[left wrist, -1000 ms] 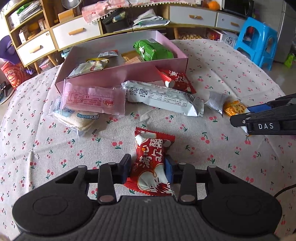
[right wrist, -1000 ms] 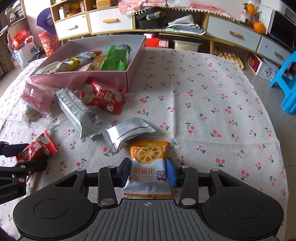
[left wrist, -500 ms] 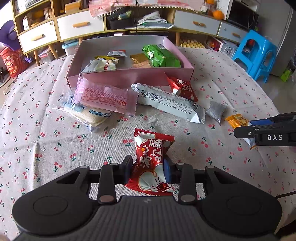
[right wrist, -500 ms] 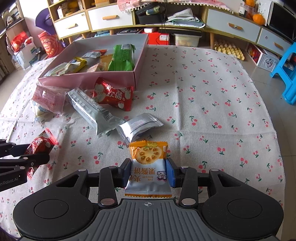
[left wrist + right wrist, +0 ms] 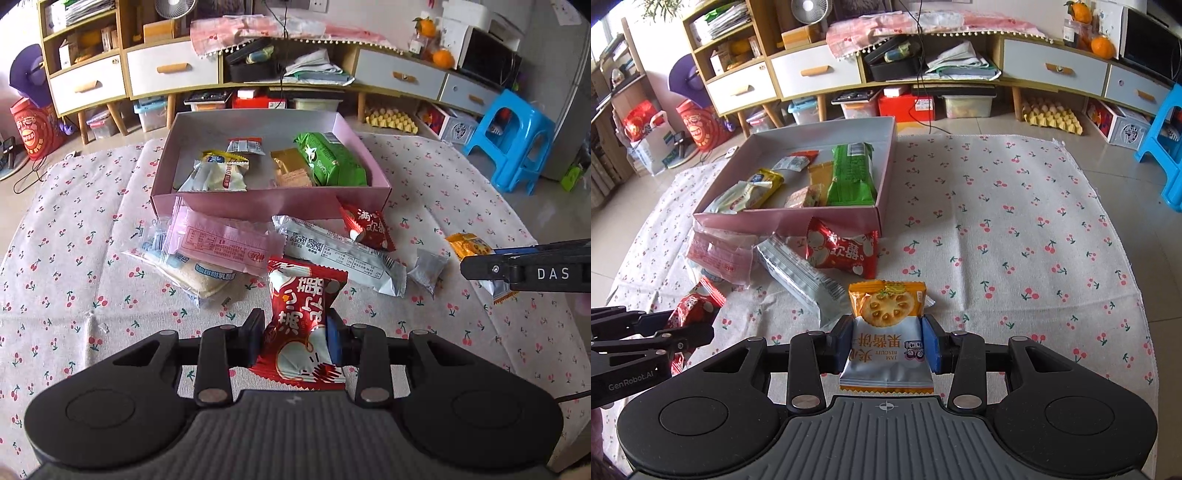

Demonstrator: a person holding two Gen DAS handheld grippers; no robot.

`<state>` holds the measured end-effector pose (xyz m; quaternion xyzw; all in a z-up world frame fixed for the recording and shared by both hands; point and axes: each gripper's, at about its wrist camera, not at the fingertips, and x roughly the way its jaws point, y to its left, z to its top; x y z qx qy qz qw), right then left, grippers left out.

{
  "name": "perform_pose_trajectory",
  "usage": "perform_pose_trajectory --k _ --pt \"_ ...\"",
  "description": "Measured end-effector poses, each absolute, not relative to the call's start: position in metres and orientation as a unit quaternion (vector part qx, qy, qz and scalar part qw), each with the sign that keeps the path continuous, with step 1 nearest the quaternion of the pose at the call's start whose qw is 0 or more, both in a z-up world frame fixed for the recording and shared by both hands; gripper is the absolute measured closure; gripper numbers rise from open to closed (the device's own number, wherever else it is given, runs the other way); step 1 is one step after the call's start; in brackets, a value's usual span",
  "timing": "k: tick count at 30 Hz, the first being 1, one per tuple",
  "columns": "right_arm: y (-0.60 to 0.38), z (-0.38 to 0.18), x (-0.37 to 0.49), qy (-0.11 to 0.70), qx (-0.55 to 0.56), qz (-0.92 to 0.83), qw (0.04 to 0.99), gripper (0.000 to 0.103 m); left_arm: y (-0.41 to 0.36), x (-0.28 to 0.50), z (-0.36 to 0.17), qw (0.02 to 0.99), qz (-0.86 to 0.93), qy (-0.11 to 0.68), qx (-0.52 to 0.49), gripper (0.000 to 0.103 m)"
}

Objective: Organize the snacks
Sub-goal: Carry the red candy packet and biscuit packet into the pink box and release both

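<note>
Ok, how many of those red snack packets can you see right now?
2. One red packet is clamped in the left gripper; the other red packet lies on the tablecloth against the pink box, at its right corner. More could be hidden under other wrappers.

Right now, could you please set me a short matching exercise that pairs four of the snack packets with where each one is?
Things:
1. red foil packet with white rabbit
2. orange-and-white jam biscuit packet
3. green snack bag
4. long silver wrapper

Places:
A. inside the pink cardboard box
B. lying on the cherry-print cloth
C. held in the left gripper
D. held in the right gripper

Pairs: 1-C, 2-D, 3-A, 4-B
</note>
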<state>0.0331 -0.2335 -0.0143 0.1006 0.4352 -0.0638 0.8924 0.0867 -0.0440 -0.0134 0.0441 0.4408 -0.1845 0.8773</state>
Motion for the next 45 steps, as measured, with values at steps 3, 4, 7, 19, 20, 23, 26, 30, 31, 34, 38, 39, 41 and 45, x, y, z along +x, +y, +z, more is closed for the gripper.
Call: perform_pose_trajectory --k 3,4,7,19,20,23,26,30,31,34,38,39,41,45 --pt "-0.231 -0.011 0.041 0.433 0.101 -0.061 0.894 0.064 -0.042 0.092 -0.009 0.882 -0.179 0.434 0.038 0.071" --pt "-0.229 -0.01 0.044 0.432 0.102 -0.06 0.894 0.064 -0.041 0.094 -0.009 0.883 -0.177 0.432 0.035 0.071" --pt "-0.225 -0.006 0.053 0.428 0.103 -0.057 0.896 0.064 -0.04 0.101 -0.006 0.886 -0.173 0.431 0.022 0.071" --pt "-0.211 0.006 0.092 0.41 0.12 -0.057 0.902 0.064 -0.034 0.128 0.001 0.896 -0.151 0.418 0.002 0.071" --pt "-0.21 0.006 0.095 0.409 0.122 -0.057 0.903 0.064 -0.034 0.131 0.002 0.897 -0.148 0.417 0.001 0.071" --pt "-0.21 0.006 0.106 0.406 0.13 -0.059 0.903 0.064 -0.032 0.14 0.003 0.9 -0.14 0.413 -0.003 0.071" --pt "-0.21 0.005 0.116 0.401 0.138 -0.059 0.904 0.064 -0.029 0.15 0.003 0.903 -0.131 0.409 -0.007 0.071" --pt "-0.208 0.003 0.13 0.392 0.149 -0.057 0.906 0.064 -0.027 0.164 0.001 0.909 -0.115 0.4 -0.011 0.071" --pt "-0.208 0.002 0.134 0.389 0.152 -0.056 0.907 0.064 -0.027 0.167 0.001 0.911 -0.111 0.396 -0.012 0.071" --pt "-0.208 -0.002 0.145 0.38 0.165 -0.054 0.908 0.064 -0.028 0.174 -0.001 0.919 -0.103 0.381 -0.011 0.071" --pt "-0.21 -0.009 0.157 0.374 0.189 -0.049 0.907 0.064 -0.028 0.183 -0.005 0.925 -0.097 0.366 -0.016 0.071" --pt "-0.21 -0.01 0.159 0.374 0.192 -0.048 0.906 0.064 -0.027 0.185 -0.006 0.926 -0.096 0.363 -0.018 0.071" --pt "-0.211 -0.015 0.164 0.377 0.205 -0.047 0.902 0.064 -0.027 0.192 -0.008 0.926 -0.091 0.367 -0.018 0.071" --pt "-0.213 -0.017 0.177 0.375 0.218 -0.044 0.9 0.064 -0.032 0.208 -0.005 0.93 -0.096 0.354 0.018 0.071"
